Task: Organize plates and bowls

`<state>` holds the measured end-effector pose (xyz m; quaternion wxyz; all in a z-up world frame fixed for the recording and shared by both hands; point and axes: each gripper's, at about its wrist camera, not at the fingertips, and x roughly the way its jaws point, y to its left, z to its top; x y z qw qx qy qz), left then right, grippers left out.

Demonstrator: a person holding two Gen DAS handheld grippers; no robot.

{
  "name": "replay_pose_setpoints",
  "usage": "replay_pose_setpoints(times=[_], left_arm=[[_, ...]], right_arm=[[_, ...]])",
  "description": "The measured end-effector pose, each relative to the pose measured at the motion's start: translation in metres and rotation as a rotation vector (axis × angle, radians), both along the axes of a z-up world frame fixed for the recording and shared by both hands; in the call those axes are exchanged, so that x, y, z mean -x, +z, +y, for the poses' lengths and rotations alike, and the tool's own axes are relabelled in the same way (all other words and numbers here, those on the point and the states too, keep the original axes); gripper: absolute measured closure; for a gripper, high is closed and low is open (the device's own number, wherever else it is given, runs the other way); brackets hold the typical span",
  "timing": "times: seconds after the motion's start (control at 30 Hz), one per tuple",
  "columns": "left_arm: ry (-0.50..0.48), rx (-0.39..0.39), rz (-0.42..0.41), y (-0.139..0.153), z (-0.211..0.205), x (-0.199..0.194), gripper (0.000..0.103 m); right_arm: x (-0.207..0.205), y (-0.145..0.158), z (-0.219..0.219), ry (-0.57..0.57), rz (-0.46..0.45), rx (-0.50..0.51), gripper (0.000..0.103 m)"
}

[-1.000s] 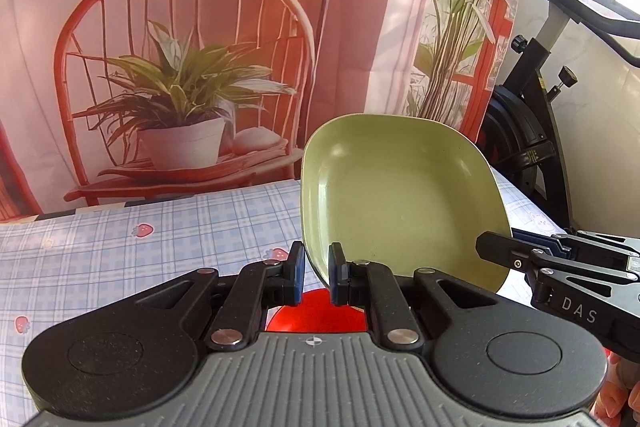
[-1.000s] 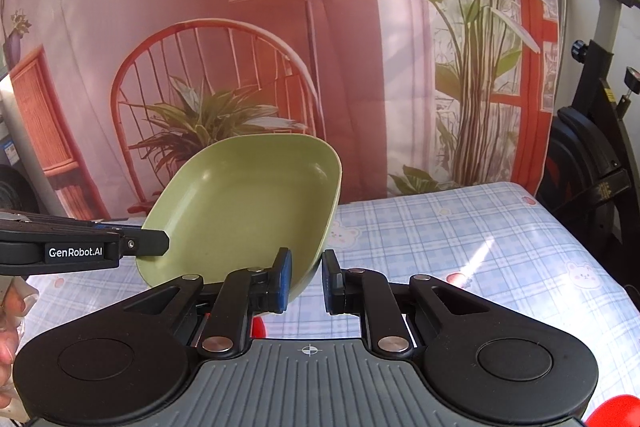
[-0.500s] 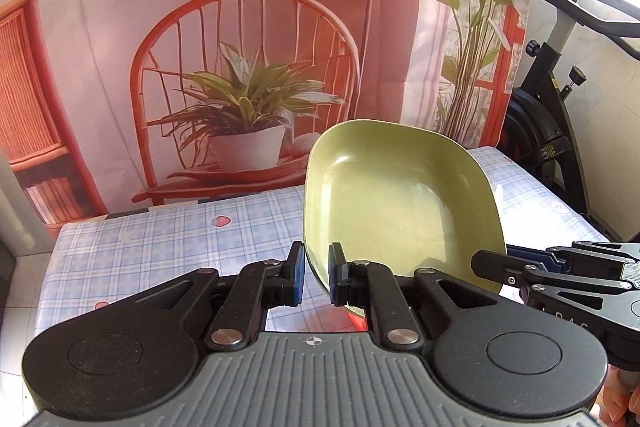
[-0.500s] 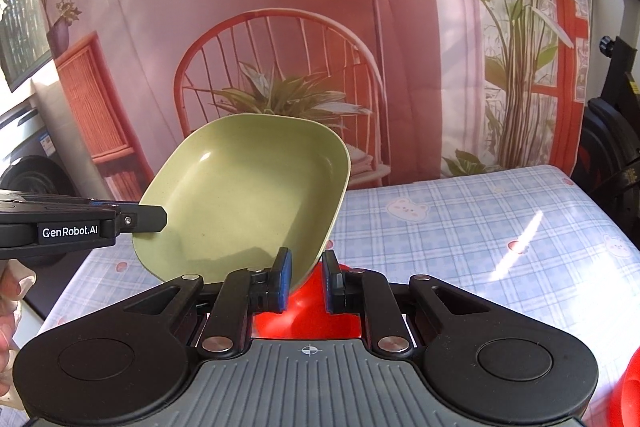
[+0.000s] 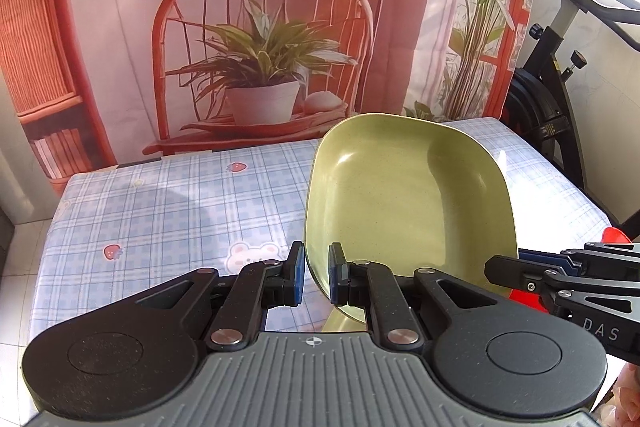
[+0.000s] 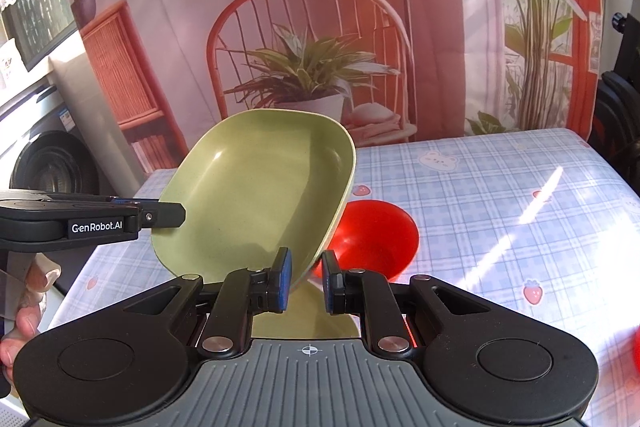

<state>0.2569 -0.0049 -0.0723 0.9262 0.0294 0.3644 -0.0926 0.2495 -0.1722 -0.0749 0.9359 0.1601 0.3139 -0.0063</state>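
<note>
Both the left claw and right claw grip the green plate by opposite rims. It has tilted lower toward the table, above the red bowl, so set-down looks close.

A pale green plate sits between black fingers with blue pads. Beyond the fingers, a red bowl rests on a counter covered in blue-and-white check, printed with strawberries and bears.
</note>
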Motion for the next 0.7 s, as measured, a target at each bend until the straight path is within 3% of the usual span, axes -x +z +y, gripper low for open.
replay_pose_setpoints(times=[0.7], left_arm=[[-0.047, -0.068, 0.14, -0.057, 0.001, 0.017, 0.09]], right_arm=[[0.033, -0.052, 0.012, 0.032, 0.166, -0.147, 0.087]])
